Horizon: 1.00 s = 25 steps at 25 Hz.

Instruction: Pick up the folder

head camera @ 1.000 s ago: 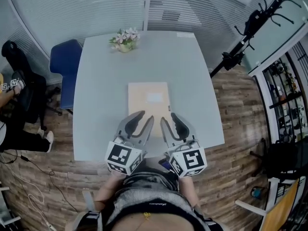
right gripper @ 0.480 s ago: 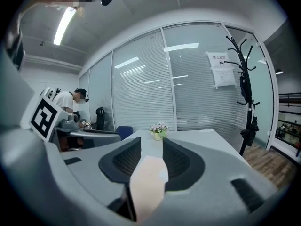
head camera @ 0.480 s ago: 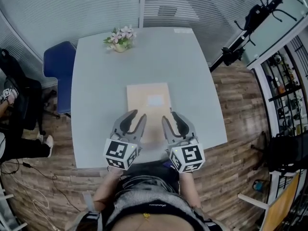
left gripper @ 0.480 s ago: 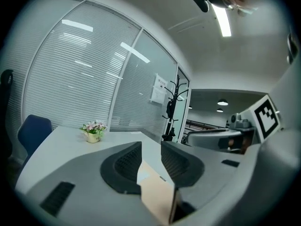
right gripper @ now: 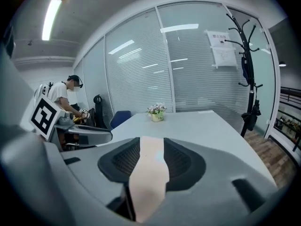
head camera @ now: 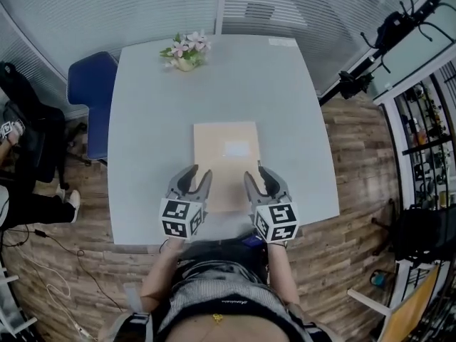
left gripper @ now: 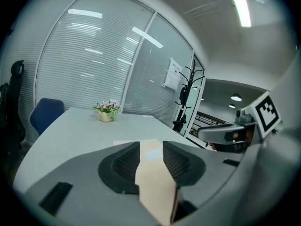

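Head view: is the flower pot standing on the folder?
No, the flower pot stands near the table's far edge, well apart from the folder at the near side.

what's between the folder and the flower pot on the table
Nothing: the stretch of table between the folder and the flower pot is bare, as the head view shows.

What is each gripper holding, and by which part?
Nothing yet. The left gripper and right gripper have just been opening; the folder lies flat on the table, showing through both gaps, not gripped.
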Motion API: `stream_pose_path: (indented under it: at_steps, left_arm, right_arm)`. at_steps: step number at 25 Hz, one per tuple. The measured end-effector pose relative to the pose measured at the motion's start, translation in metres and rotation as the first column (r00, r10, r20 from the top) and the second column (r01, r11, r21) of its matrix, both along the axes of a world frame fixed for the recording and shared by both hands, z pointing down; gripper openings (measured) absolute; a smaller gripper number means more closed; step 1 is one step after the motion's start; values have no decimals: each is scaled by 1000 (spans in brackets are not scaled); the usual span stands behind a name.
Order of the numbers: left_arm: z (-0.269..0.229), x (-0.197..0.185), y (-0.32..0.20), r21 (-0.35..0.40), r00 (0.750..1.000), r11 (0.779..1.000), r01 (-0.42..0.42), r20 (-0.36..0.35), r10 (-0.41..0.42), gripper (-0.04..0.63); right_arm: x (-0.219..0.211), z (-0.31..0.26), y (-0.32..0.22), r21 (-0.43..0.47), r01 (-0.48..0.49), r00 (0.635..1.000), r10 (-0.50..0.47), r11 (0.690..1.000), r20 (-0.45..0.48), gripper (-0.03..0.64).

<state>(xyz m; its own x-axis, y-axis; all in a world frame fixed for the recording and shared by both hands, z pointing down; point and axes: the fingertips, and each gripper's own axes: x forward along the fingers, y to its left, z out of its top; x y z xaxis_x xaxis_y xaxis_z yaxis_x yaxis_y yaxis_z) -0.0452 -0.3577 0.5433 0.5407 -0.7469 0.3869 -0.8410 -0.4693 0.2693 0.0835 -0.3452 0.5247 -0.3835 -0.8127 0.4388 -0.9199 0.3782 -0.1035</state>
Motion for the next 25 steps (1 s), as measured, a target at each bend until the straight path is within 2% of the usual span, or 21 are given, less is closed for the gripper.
stream_pose_path:
  at_steps: [6, 11, 14, 17, 20, 22, 25]
  left_arm:
    - [63, -11, -6, -159, 998, 986, 56, 14, -55, 177]
    - [113, -17, -10, -304, 994, 948, 97, -10, -105, 229]
    - [138, -14, -9, -374, 992, 922, 102, -35, -124, 235]
    - [155, -15, -10, -403, 989, 907, 123, -30, -147, 236]
    - [166, -14, -11, -425, 989, 899, 104, -47, -137, 236]
    - [168, -12, -12, -431, 989, 897, 96, -64, -136, 236]
    - [165, -14, -14, -416, 989, 902, 114, -34, -141, 236]
  right_arm:
    - [23, 77, -17, -159, -35, 999, 33, 987, -12, 195]
    - [36, 132, -28, -299, -59, 996, 77, 952, 48, 253]
    - [46, 154, -31, -339, -86, 995, 97, 937, 14, 265]
    - [51, 174, -33, -386, -94, 994, 109, 918, 18, 270]
    - [50, 186, -34, -417, -78, 986, 131, 905, 100, 275]
    - [52, 189, -36, -417, -67, 980, 139, 906, 143, 278]
    - [53, 193, -37, -421, -58, 974, 143, 905, 173, 287]
